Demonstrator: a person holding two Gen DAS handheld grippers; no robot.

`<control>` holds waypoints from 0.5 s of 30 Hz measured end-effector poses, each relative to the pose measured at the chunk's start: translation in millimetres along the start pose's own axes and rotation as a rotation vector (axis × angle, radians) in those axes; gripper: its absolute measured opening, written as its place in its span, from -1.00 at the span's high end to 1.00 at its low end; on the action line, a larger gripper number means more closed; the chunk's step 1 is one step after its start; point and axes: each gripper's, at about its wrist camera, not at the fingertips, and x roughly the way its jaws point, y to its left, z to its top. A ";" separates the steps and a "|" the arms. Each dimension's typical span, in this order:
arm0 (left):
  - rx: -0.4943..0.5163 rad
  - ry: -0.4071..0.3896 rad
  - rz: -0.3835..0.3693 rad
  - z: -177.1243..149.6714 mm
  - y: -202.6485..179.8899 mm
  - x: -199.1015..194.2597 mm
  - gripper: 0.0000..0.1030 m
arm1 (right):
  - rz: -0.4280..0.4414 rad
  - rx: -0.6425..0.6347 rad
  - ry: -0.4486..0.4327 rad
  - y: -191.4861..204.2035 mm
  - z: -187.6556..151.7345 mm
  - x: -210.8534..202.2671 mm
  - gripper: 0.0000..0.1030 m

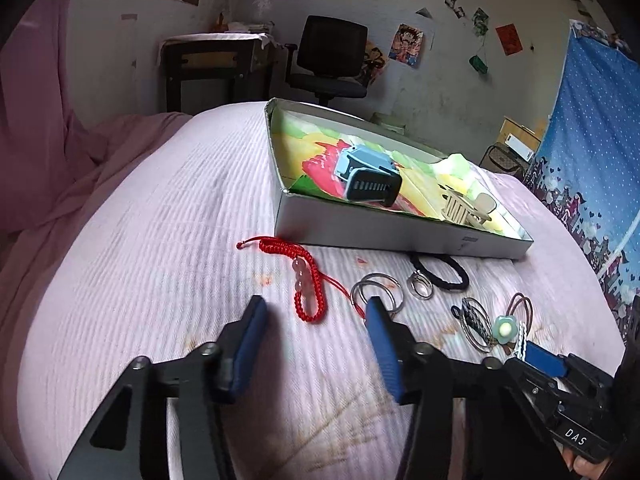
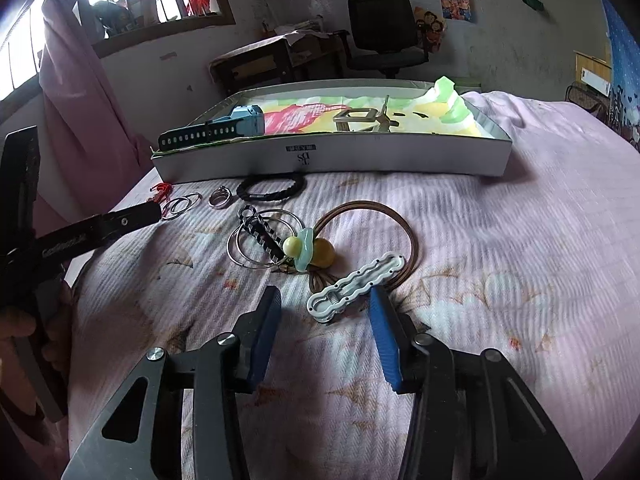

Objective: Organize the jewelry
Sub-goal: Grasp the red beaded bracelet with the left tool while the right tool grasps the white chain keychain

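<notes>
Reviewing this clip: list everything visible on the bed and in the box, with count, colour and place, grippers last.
box: 1, white, far side of bed, open top
watch: 1, blue case, dark strap, in box, left end
wooden hair claw: 1, pale wood, in box, right part
red braided bracelet: 1, red with pink beads, on bed near left gripper
small metal rings: 2, silver, beside bracelet
finger ring: 1, silver, before box
black hair tie: 1, black, before box
large metal rings: about 3, silver, bed centre
brown hair ties: 2, brown, with yellow ball
white hair clip: 1, white, near right gripper
left gripper: open
right gripper: open
</notes>
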 end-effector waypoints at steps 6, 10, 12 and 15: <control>-0.024 0.003 -0.016 -2.2 4.6 2.4 0.51 | -0.005 0.011 0.005 -0.6 0.5 2.7 0.34; -0.035 0.007 -0.033 -3.2 6.7 4.4 0.77 | -0.007 0.019 0.006 -1.1 0.8 3.7 0.42; -0.042 0.005 -0.044 -4.2 7.5 4.1 0.81 | -0.008 0.024 0.005 -2.2 1.0 4.7 0.49; -0.039 -0.001 -0.056 -6.6 6.6 1.7 0.86 | -0.004 0.034 0.005 -4.5 0.5 5.3 0.59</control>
